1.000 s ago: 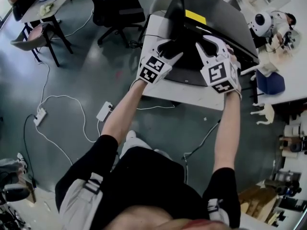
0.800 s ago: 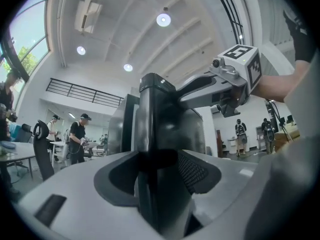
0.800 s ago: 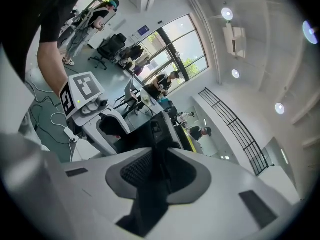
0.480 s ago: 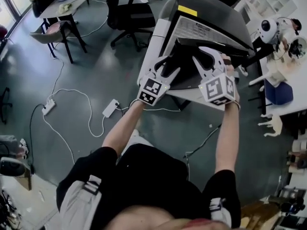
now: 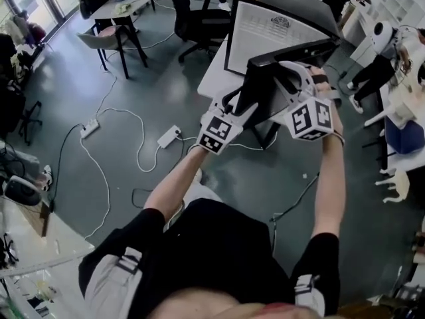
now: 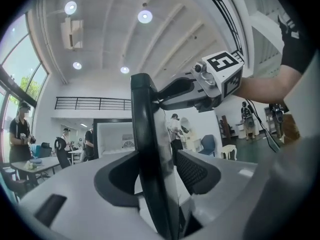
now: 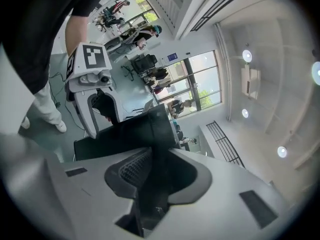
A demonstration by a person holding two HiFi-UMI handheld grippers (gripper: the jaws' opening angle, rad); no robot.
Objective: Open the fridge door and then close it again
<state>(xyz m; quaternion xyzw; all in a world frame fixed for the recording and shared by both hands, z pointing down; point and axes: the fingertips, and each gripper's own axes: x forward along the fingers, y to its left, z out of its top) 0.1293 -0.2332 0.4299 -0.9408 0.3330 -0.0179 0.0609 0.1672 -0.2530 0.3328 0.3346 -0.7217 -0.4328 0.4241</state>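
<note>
**Both tools clamped on the open fridge door**

Nearest, in the head view: two bare forearms reach forward over a grey floor (image 5: pixel 99 178).

Left tool (image 5: pixel 240 105) is low on the fridge door (image 5: pixel 257 88). Right tool (image 5: pixel 295 78) is higher and further right on the same door. The marker cubes of both face the person.

Left gripper view: left tool (image 6: pixel 157 176) is pinching the door's thin black edge (image 6: pixel 150 149), one pad on each face. The slab runs upright through the frame, its long axis rising from the jaws. Right tool (image 6: pixel 220 79) is latched onto the door's upper part.

Right gripper view: right tool (image 7: pixel 152 171) is closed on the dark door (image 7: pixel 135 129), which fills the gap between the pads. Left tool (image 7: pixel 95 84) shows beyond, on the same slab.

The door is swung out, edge-on to the person. Its top edge runs from near-left to far-right in the head view.

Behind it is the fridge (image 5: pixel 275 32): black frame, white inside, opening facing the person. It sits on a white table (image 5: pixel 216 72).

Further off: a power strip (image 5: pixel 168 136) with cables on the floor, then an office chair (image 5: pixel 199 18).
</note>
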